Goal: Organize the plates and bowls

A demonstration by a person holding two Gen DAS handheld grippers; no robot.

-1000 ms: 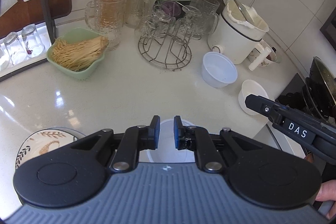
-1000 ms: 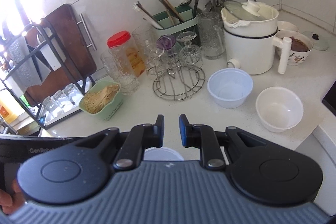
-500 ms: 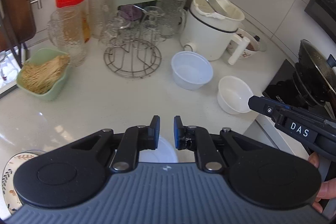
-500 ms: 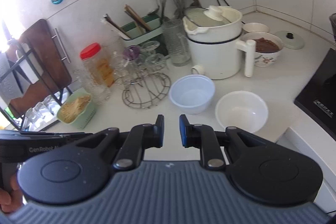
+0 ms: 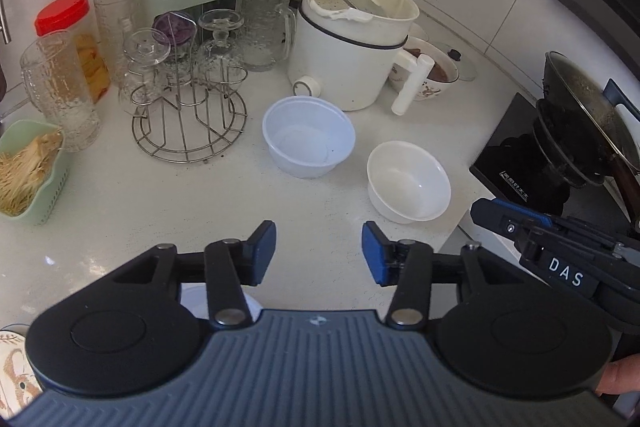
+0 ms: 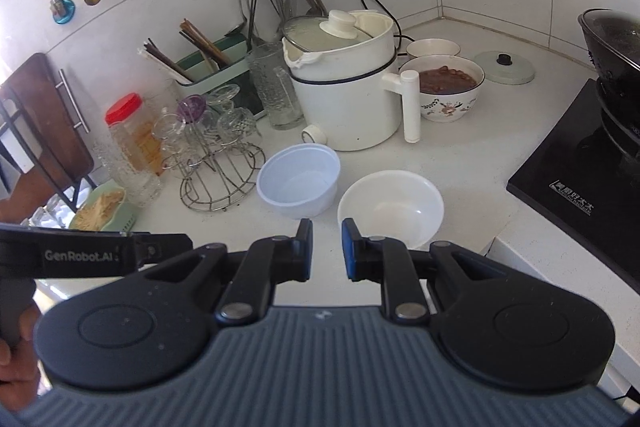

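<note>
White stone countertop is carrying both loose bowls: the translucent plastic bowl is sitting just in front of the cooker, the white bowl beside it, nearer the edge. The left gripper, its jaws just having been opening with nothing between them, is hovering apart, bowls lying ahead and rightward. The right gripper, narrow and empty, is hanging nearer the white bowl.

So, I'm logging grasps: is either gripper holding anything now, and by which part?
Nothing is held. The left gripper has just been opening with nothing between its jaws; the right gripper is shut, empty.
</note>
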